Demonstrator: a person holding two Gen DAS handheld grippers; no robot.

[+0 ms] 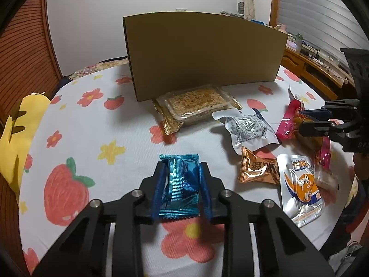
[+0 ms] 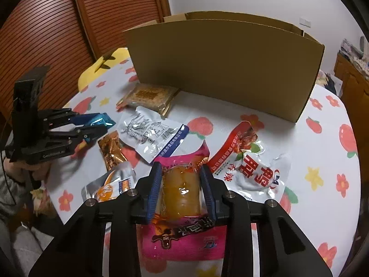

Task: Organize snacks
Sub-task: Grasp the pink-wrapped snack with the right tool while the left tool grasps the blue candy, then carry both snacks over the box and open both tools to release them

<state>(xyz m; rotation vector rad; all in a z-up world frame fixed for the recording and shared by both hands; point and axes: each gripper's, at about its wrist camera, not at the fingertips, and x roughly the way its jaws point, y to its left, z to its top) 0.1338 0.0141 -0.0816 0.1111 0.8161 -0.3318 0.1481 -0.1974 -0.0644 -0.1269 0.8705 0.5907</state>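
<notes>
My left gripper (image 1: 182, 168) is shut on a blue foil snack packet (image 1: 180, 184), its blue pads pressing both sides just above the flowered tablecloth (image 1: 96, 124). The right wrist view shows that gripper (image 2: 99, 127) at the left with the blue packet (image 2: 102, 120) sticking out of it. My right gripper (image 2: 181, 168) is shut on a pink packet (image 2: 184, 235) with an orange-yellow filling. In the left wrist view it (image 1: 306, 124) stands at the right edge with the pink packet (image 1: 288, 120). An open cardboard box (image 1: 203, 53) (image 2: 221, 64) stands at the back of the table.
Loose snacks lie between the grippers: a clear biscuit pack (image 1: 196, 103) against the box, a silver pouch (image 1: 249, 129), an orange foil packet (image 1: 258, 168) and a silver-orange pouch (image 1: 299, 184). A red-and-white pouch (image 2: 251, 161) lies to the right. A yellow cushion (image 1: 18, 133) sits at the left edge.
</notes>
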